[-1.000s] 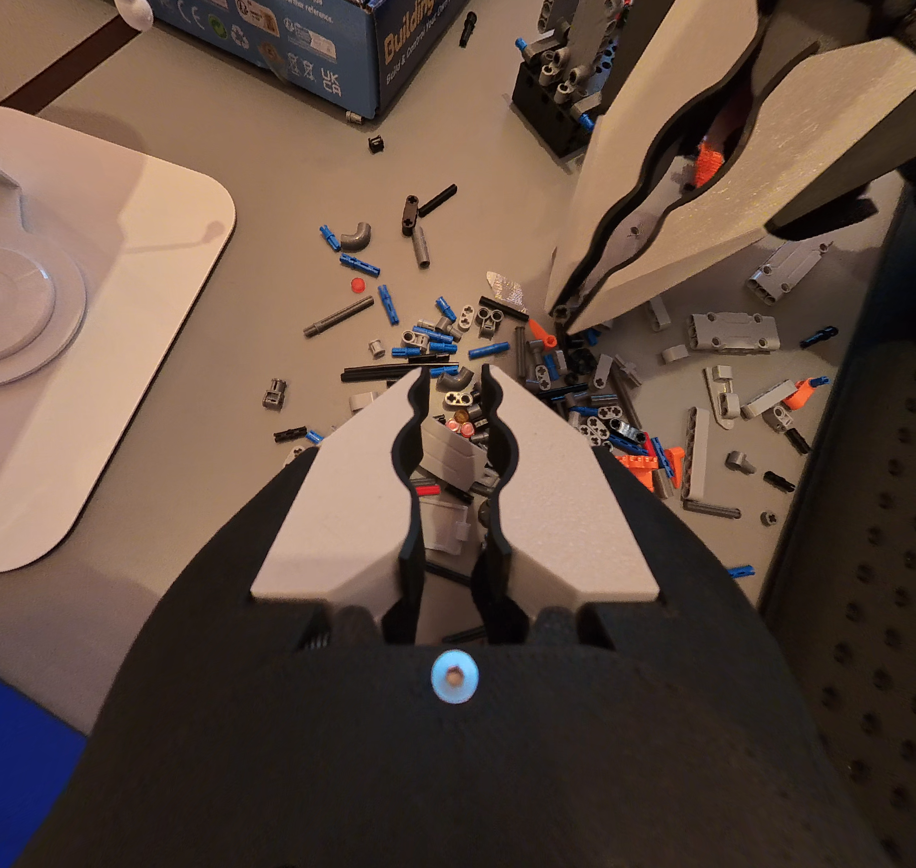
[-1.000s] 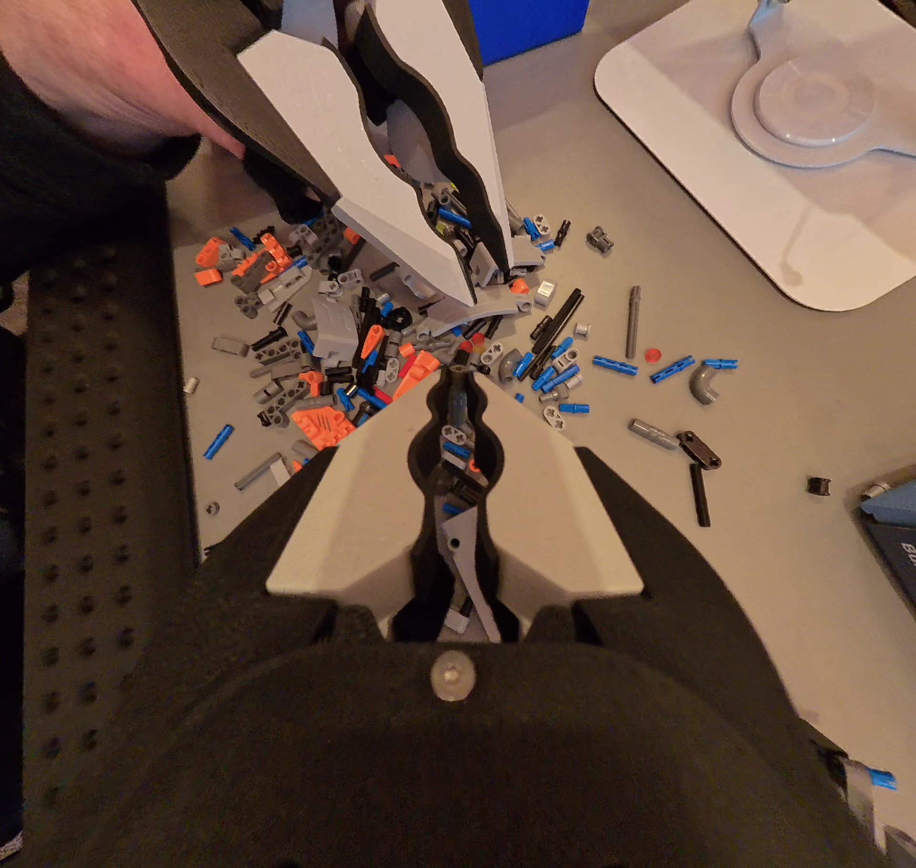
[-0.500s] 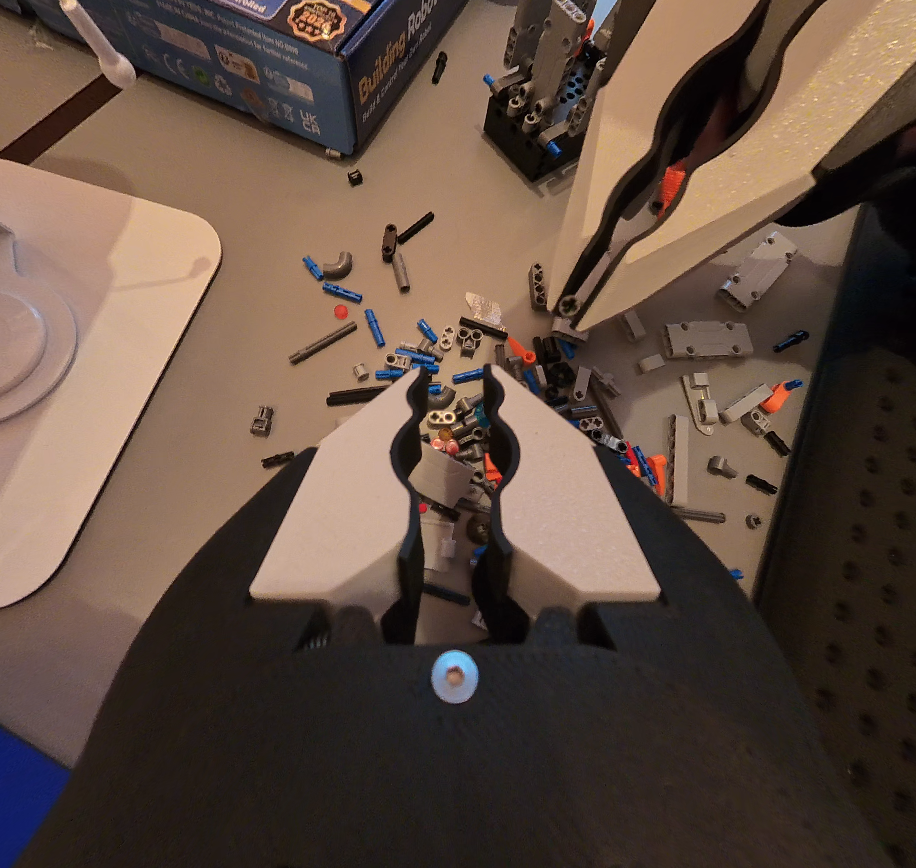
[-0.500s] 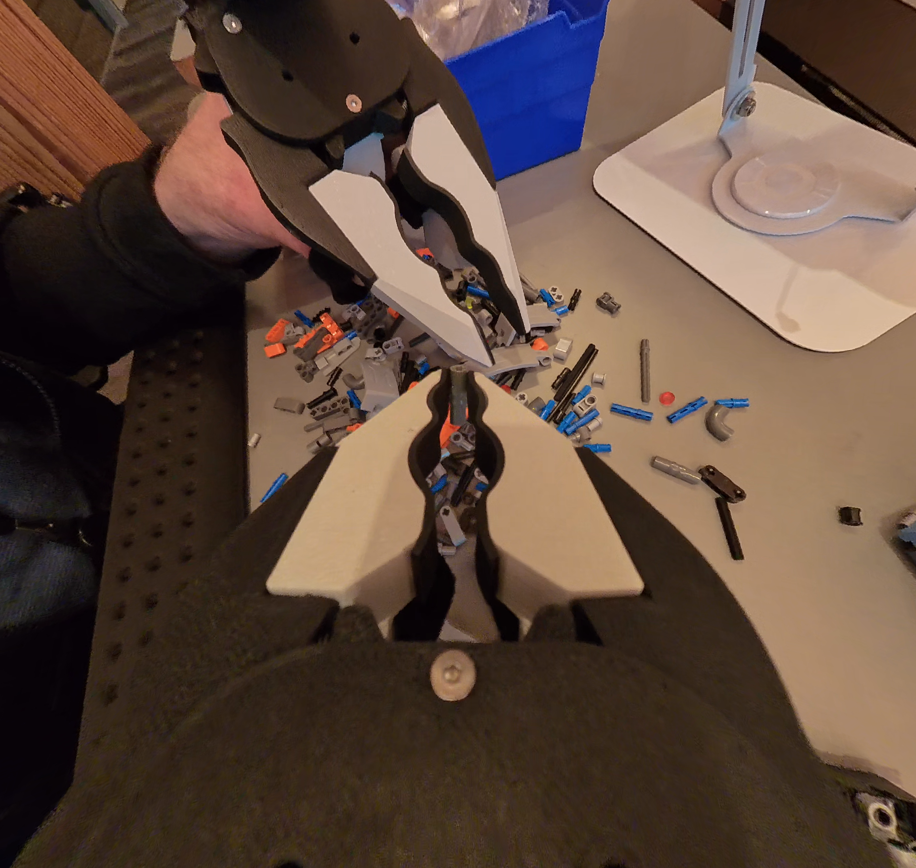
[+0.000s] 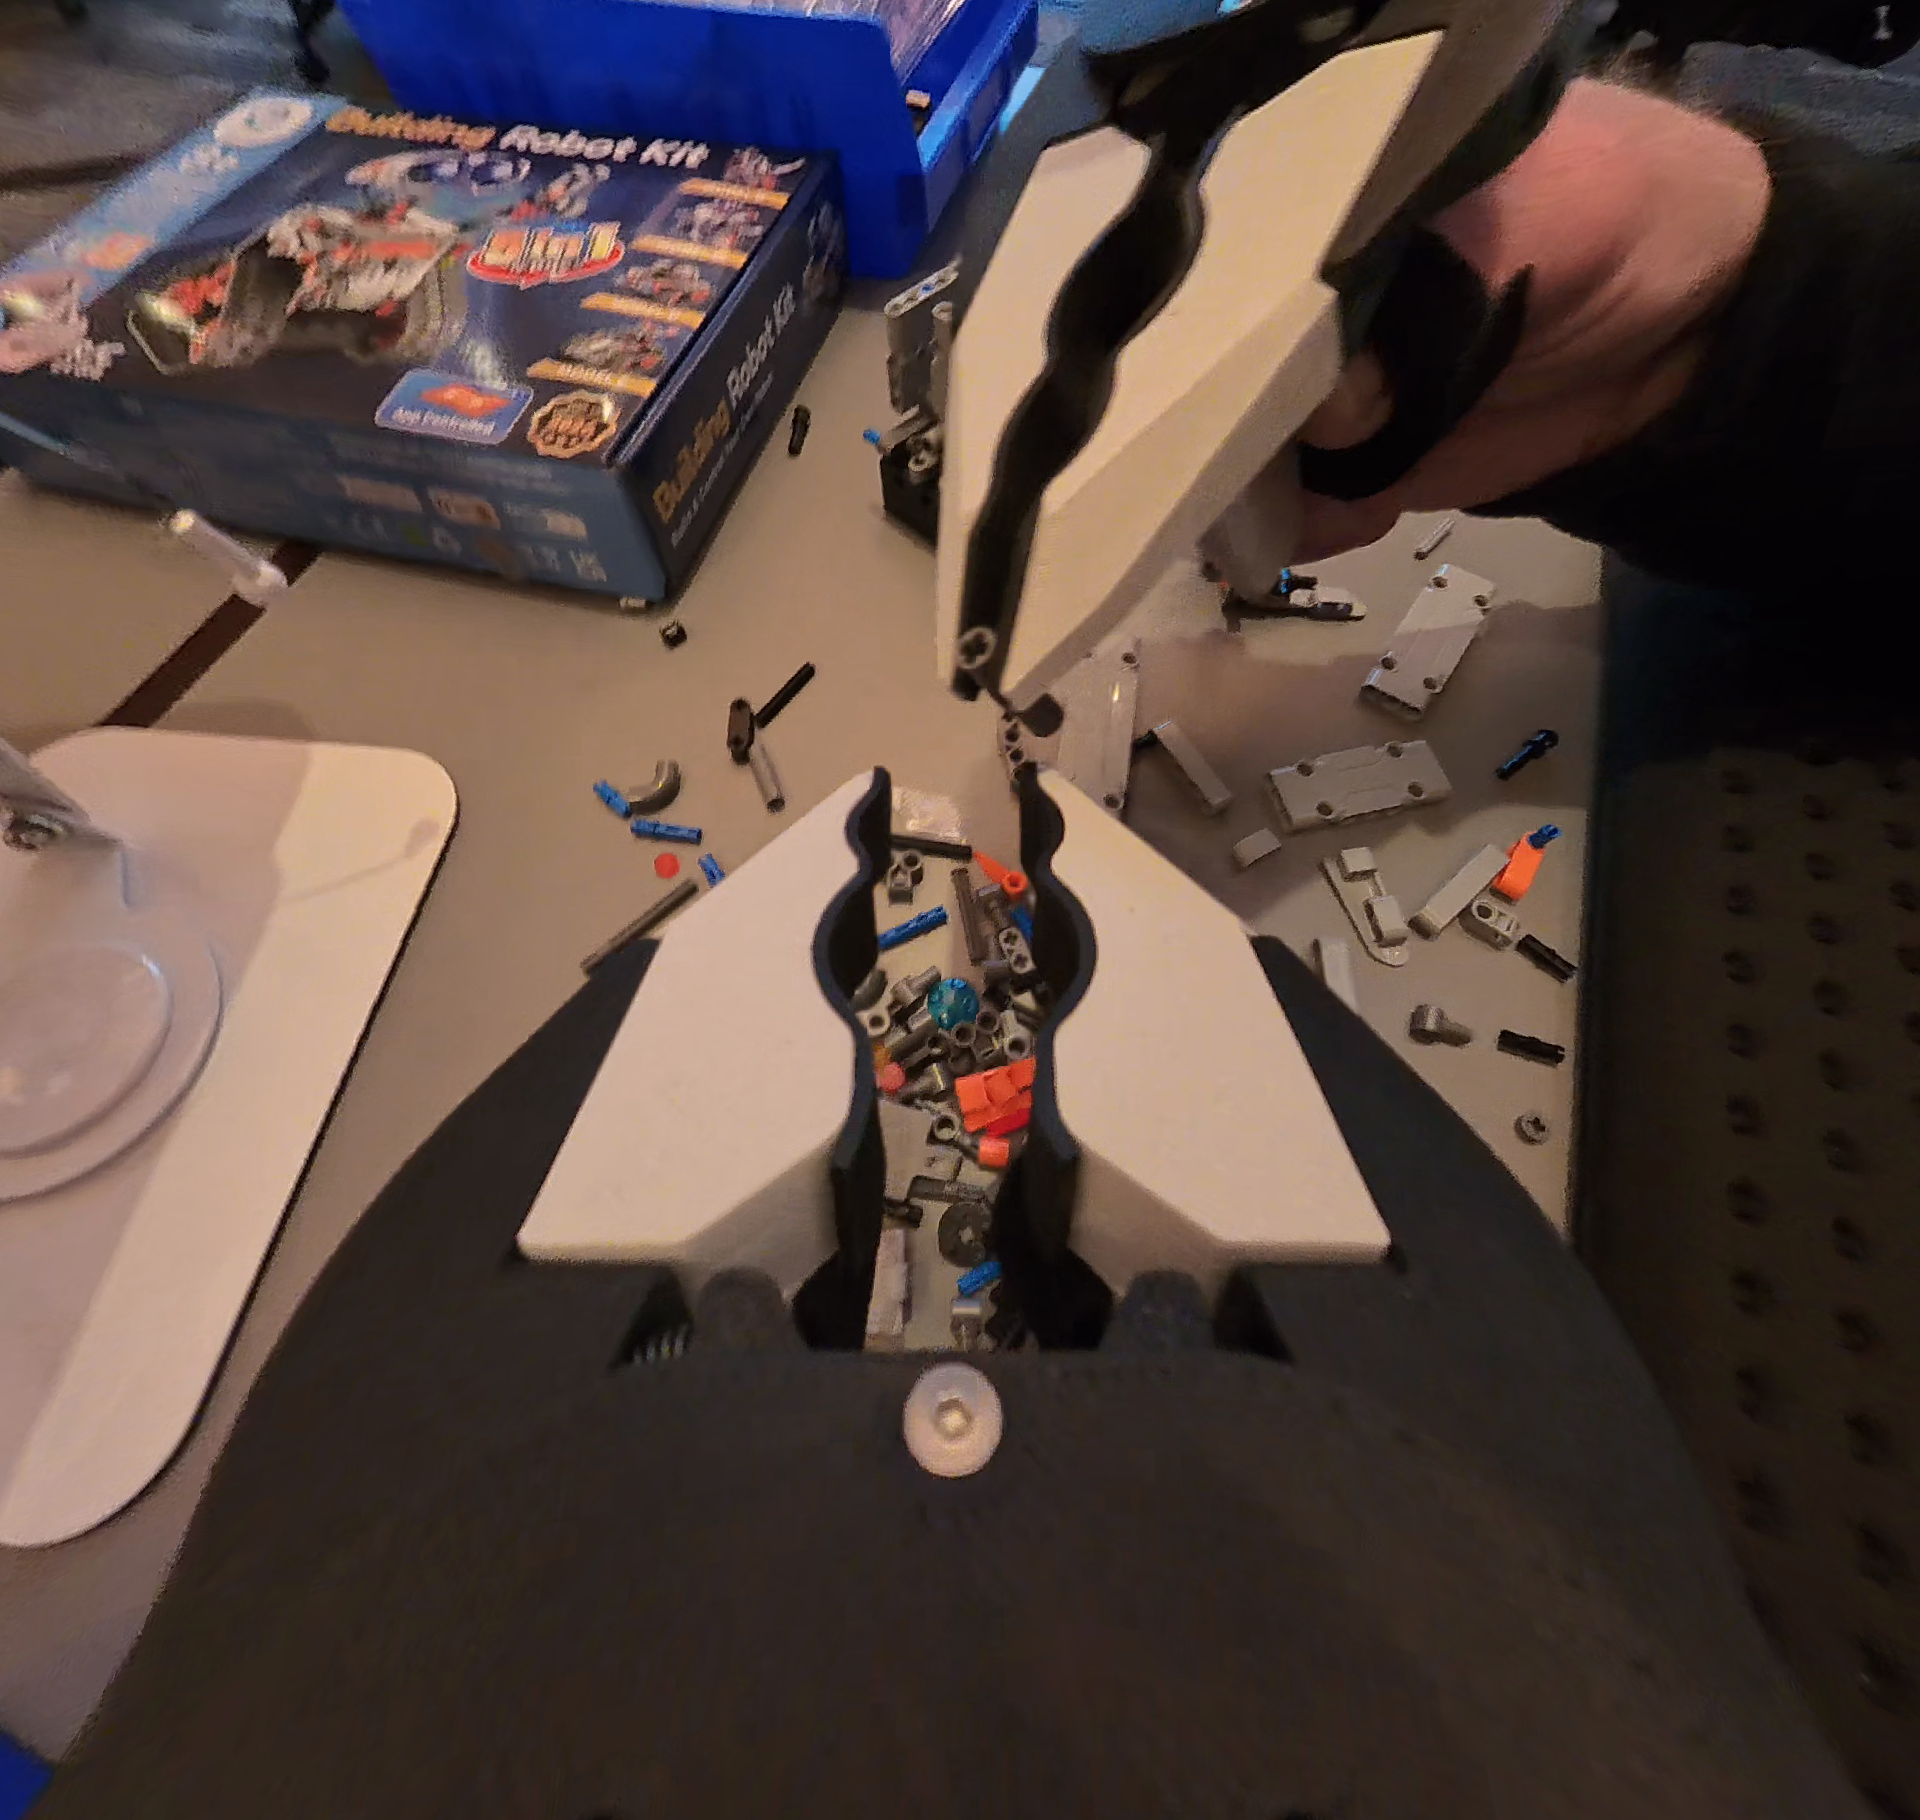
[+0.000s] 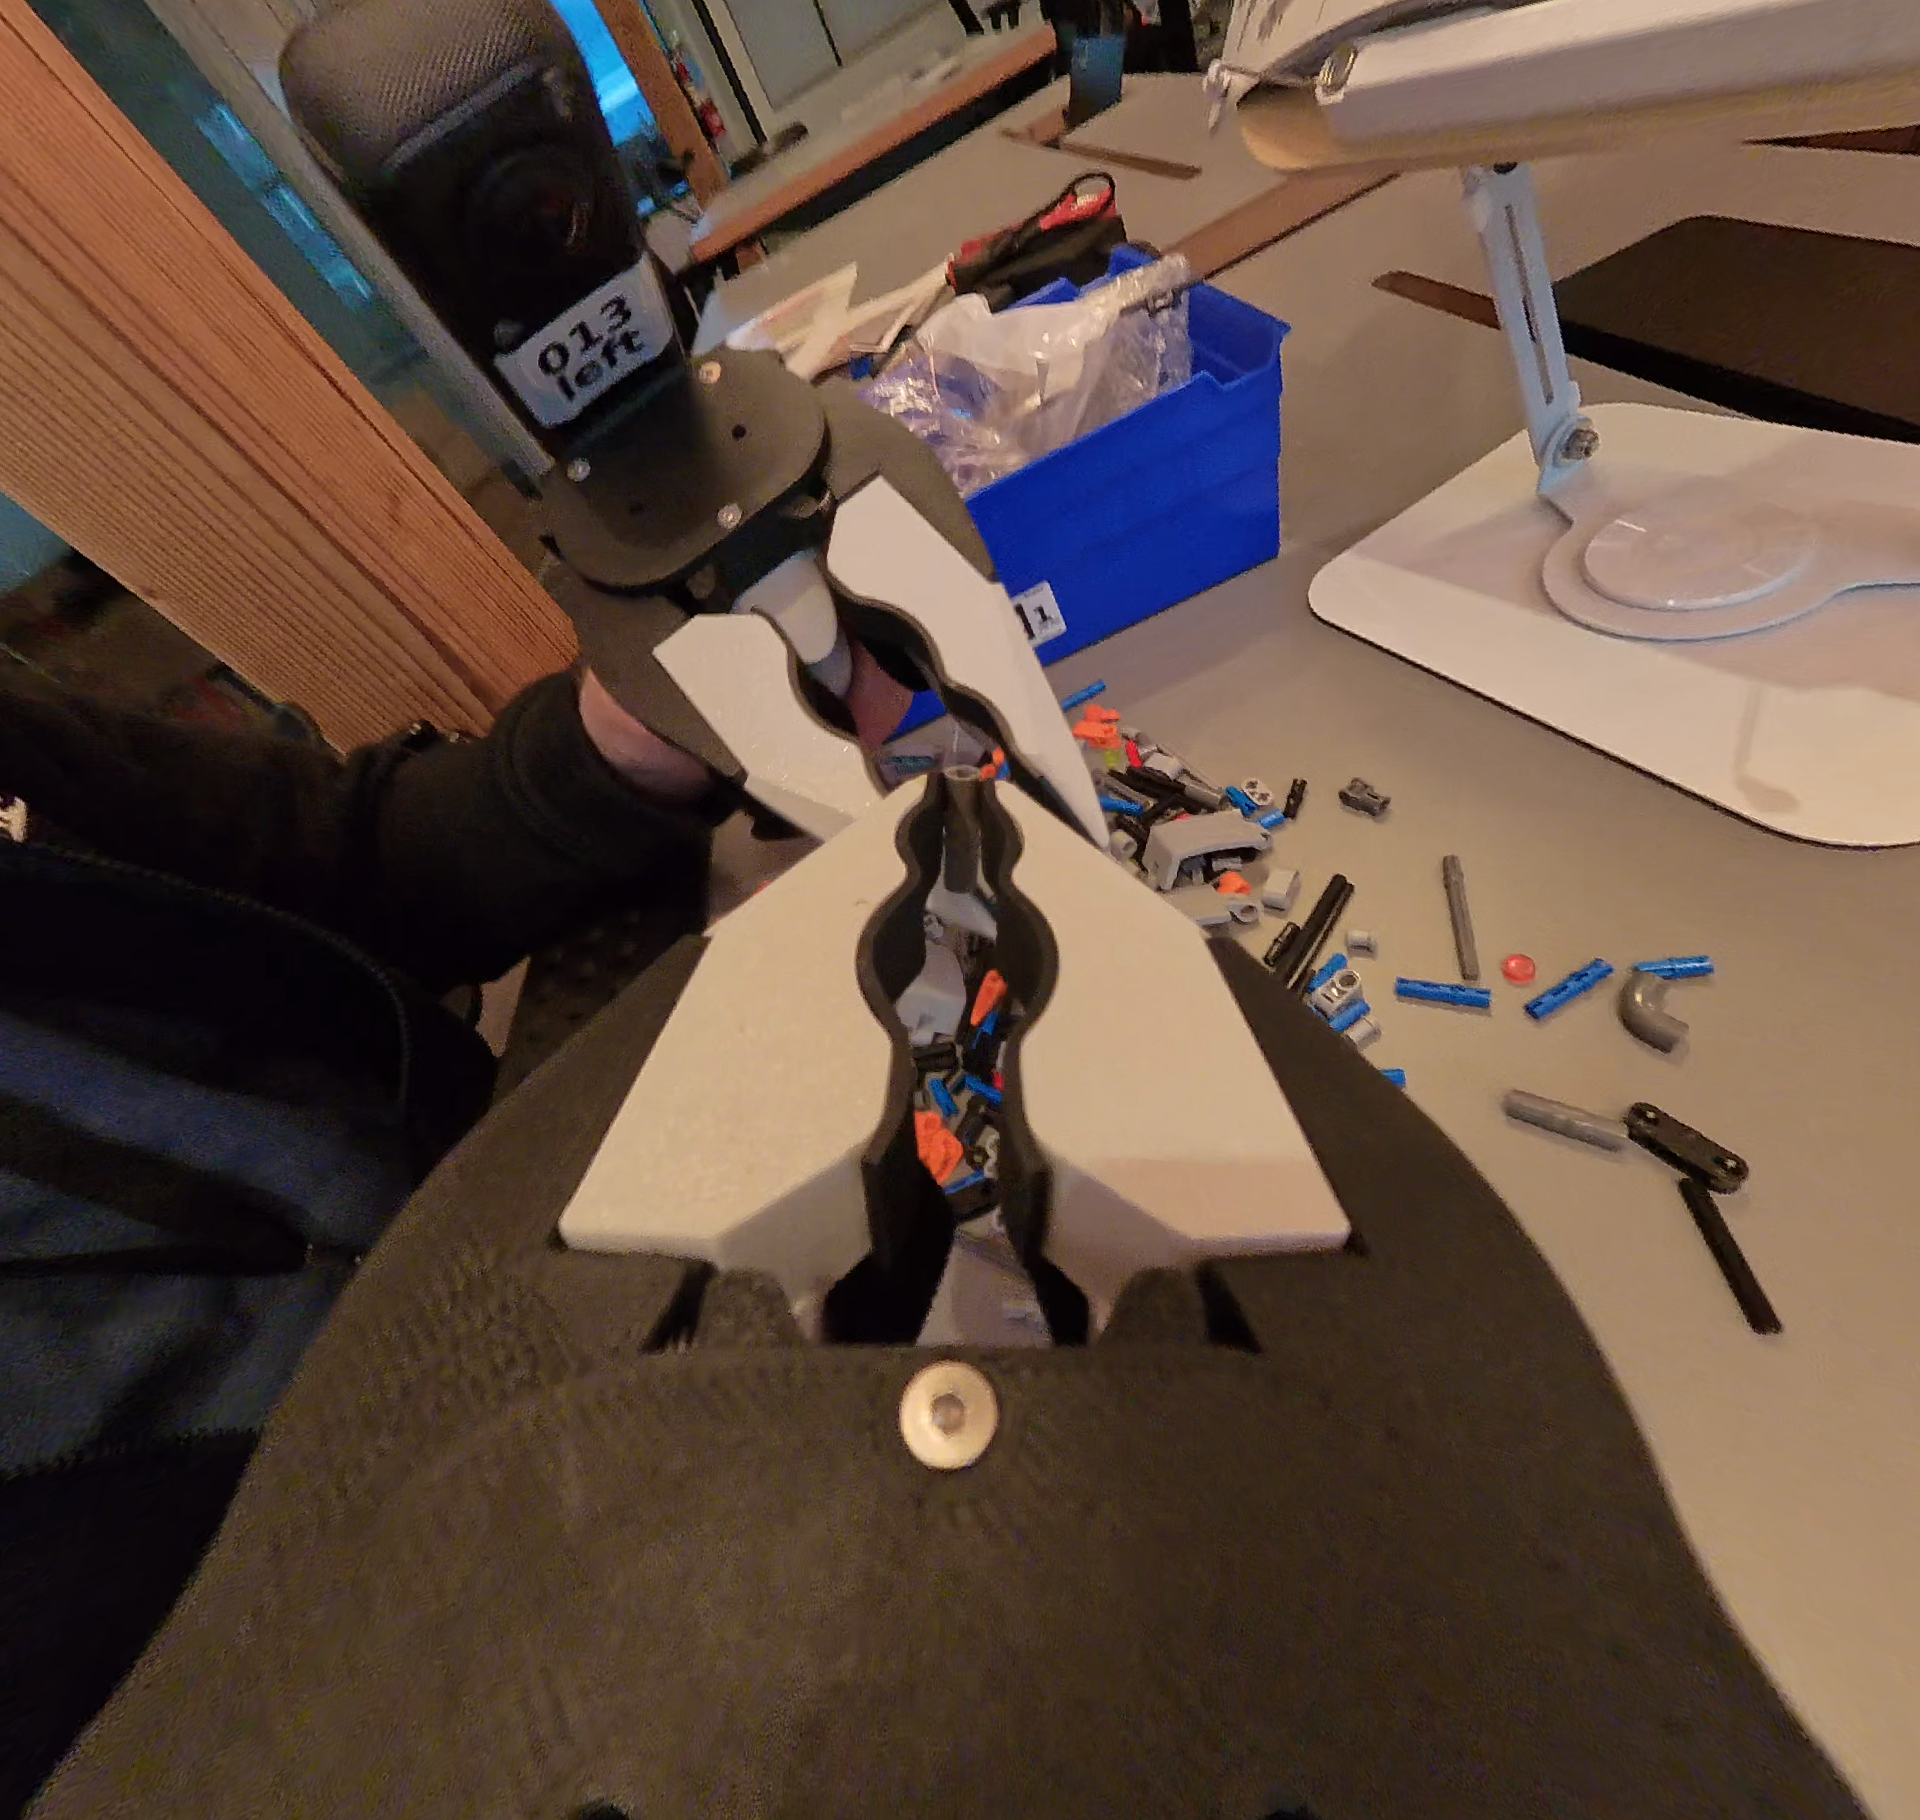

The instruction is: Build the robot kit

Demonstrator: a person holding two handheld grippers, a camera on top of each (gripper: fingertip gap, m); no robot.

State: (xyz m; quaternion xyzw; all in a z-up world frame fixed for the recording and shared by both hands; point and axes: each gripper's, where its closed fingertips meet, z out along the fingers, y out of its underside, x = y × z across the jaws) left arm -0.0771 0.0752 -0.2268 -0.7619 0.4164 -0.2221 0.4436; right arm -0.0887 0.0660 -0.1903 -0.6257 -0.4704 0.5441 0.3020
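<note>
The right gripper (image 6: 961, 783) is pinching a small, hard, light grey peg (image 6: 958, 835) by its thin end, while the left gripper (image 5: 954, 794) is hanging spread apart over the little plastic pieces (image 5: 961, 1022).

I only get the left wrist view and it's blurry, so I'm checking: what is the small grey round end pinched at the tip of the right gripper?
Observer: The right gripper is shut on a grey plastic rod. It lies lengthwise between the fingers, with one end poking past the tips.
Operator: And what stands on the flat white base at my left?
Observer: A white hinged arm rises from the white base and carries a slanted white panel overhead.
</note>
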